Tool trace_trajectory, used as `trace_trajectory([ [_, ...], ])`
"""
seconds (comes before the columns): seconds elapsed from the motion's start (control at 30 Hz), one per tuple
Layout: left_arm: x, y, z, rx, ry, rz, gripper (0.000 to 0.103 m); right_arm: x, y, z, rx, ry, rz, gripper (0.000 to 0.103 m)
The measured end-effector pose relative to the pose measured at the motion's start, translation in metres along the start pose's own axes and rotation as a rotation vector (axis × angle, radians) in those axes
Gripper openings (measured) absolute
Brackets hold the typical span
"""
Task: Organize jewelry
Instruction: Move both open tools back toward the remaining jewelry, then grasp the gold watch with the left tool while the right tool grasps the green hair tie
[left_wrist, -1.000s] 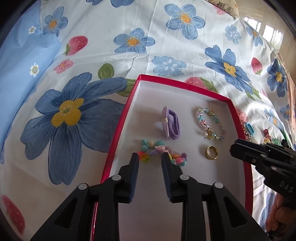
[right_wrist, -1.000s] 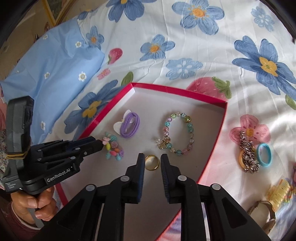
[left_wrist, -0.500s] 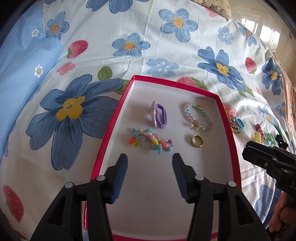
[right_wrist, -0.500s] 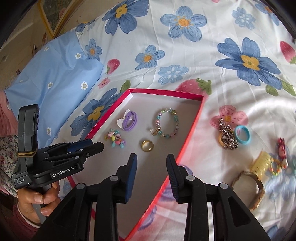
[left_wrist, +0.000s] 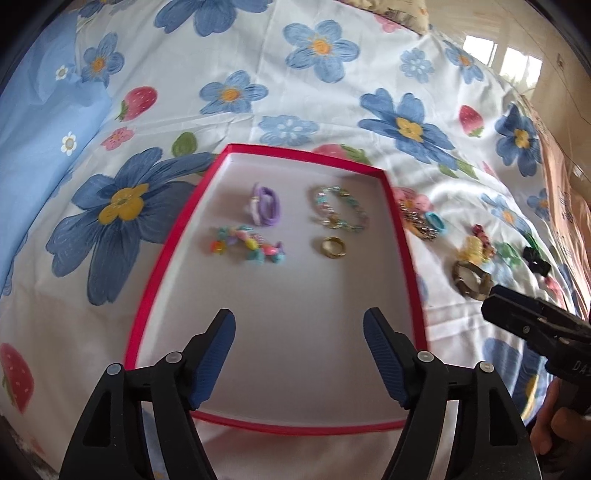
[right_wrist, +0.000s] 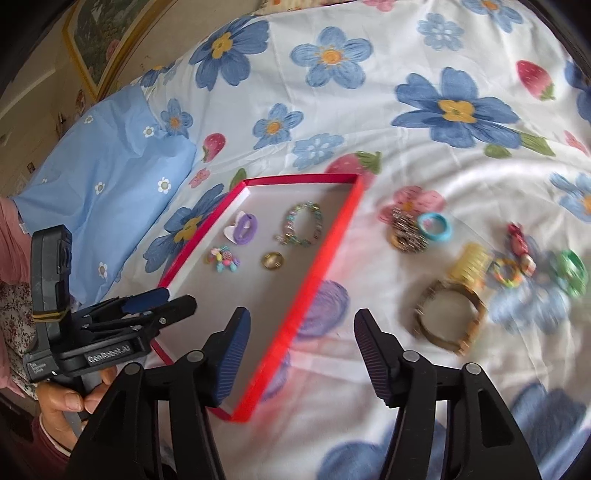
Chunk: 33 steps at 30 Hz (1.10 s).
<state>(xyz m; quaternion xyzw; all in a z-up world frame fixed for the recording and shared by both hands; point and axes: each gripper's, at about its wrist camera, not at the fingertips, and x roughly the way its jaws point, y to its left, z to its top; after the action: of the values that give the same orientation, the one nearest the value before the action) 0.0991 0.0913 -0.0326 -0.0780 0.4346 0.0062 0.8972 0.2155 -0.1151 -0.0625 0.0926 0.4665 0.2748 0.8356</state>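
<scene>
A red-rimmed tray (left_wrist: 177, 236) (right_wrist: 325, 269) lies on a floral bedspread. It holds a purple hair tie (left_wrist: 266, 205) (right_wrist: 244, 228), a pastel bead bracelet (left_wrist: 340, 208) (right_wrist: 301, 229), a colourful charm bracelet (left_wrist: 246, 248) (right_wrist: 222, 259) and a gold ring (left_wrist: 333, 248) (right_wrist: 272, 261). My left gripper (left_wrist: 299, 354) is open and empty above the tray's near end. My right gripper (right_wrist: 301, 360) is open and empty above the tray's right rim. Loose jewelry lies right of the tray: a blue ring (right_wrist: 434, 226), a chain piece (right_wrist: 405, 236), a gold watch (right_wrist: 450, 317) and a yellow clip (right_wrist: 471, 266).
A light blue pillow (right_wrist: 99, 192) lies left of the tray. More small trinkets, a green ring (right_wrist: 570, 271) and a red charm (right_wrist: 519, 243), lie at the far right. A picture frame (right_wrist: 99, 33) stands behind the bed.
Both grippers have opened wide and pulled back from the tray. The right gripper has swung right, bringing the loose jewelry into view. The ring and charm bracelet stay in the tray.
</scene>
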Motion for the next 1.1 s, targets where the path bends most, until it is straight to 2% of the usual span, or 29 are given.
trace_trajectory([
  [0.43,0.0,-0.053,-0.002,0.112,0.02,-0.074,0.074,-0.048,-0.061,-0.028,0.125,-0.054,-0.104,0.065],
  [1.1,0.034,-0.121,0.016,0.204,0.049,-0.152,0.074,-0.08,-0.126,-0.03,0.229,-0.12,-0.21,0.065],
])
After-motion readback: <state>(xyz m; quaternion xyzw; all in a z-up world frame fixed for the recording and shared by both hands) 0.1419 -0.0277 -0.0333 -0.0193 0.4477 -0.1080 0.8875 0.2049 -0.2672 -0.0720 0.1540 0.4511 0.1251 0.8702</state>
